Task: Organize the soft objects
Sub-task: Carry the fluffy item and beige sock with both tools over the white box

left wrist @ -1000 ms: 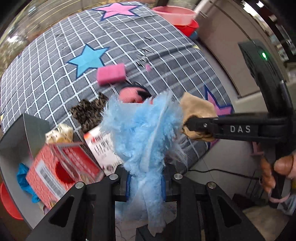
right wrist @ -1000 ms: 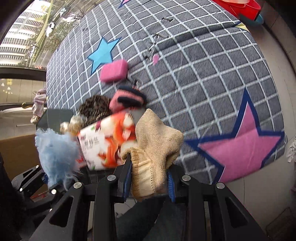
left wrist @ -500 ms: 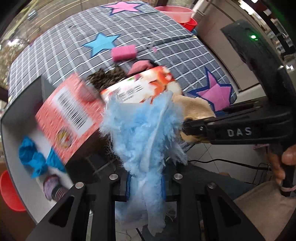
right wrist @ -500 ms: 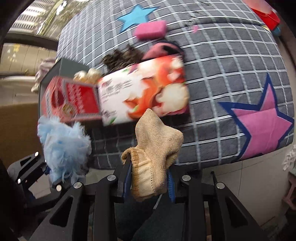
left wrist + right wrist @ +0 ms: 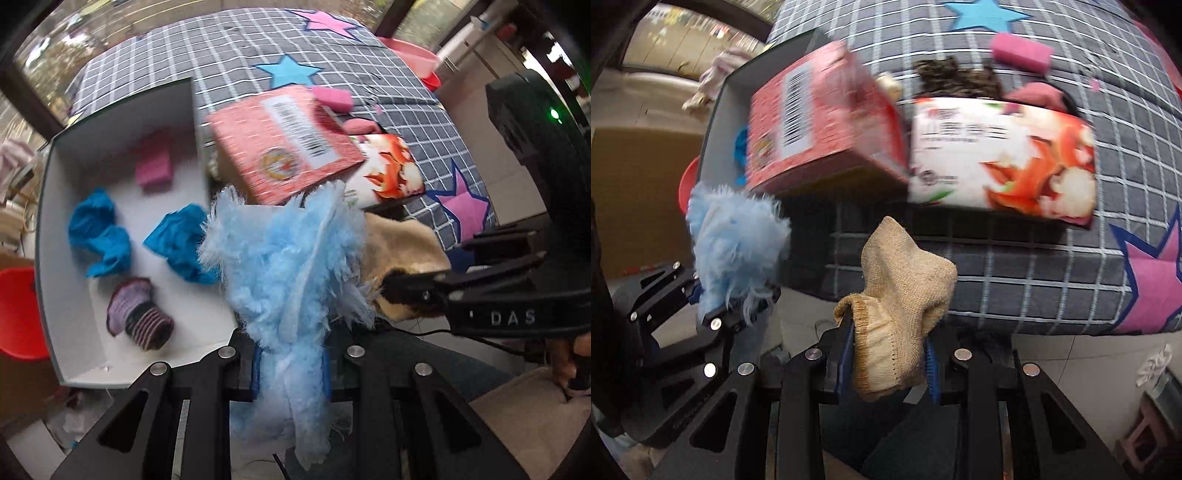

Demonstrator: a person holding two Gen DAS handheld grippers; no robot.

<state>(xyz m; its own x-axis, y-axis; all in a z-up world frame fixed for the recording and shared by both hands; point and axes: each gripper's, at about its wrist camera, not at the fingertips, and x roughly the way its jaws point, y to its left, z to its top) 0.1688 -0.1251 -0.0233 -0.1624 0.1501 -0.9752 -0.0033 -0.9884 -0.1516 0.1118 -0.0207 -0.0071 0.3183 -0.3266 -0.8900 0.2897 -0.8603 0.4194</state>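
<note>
My left gripper (image 5: 290,369) is shut on a fluffy light-blue cloth (image 5: 288,266), held off the table's near edge; it also shows in the right wrist view (image 5: 735,243). My right gripper (image 5: 890,354) is shut on a tan sock (image 5: 901,291), close beside the blue cloth (image 5: 399,251). A white open box (image 5: 66,258) at the left holds blue cloths (image 5: 99,236), a pink sponge (image 5: 153,166) and a striped sock (image 5: 138,317). A pink sponge (image 5: 1021,51), a pink-and-black item (image 5: 1039,96) and a leopard-print cloth (image 5: 956,79) lie on the table.
A red carton (image 5: 284,144) and a white-and-orange packet (image 5: 1001,158) lie near the table's front edge on the grey checked cloth (image 5: 1126,92). Red and pink basins (image 5: 413,55) stand at the far right. A red bin (image 5: 18,306) is left of the box.
Both grippers have drawn back from the table and swung left with their loads. The white box's inside has come into the left wrist view.
</note>
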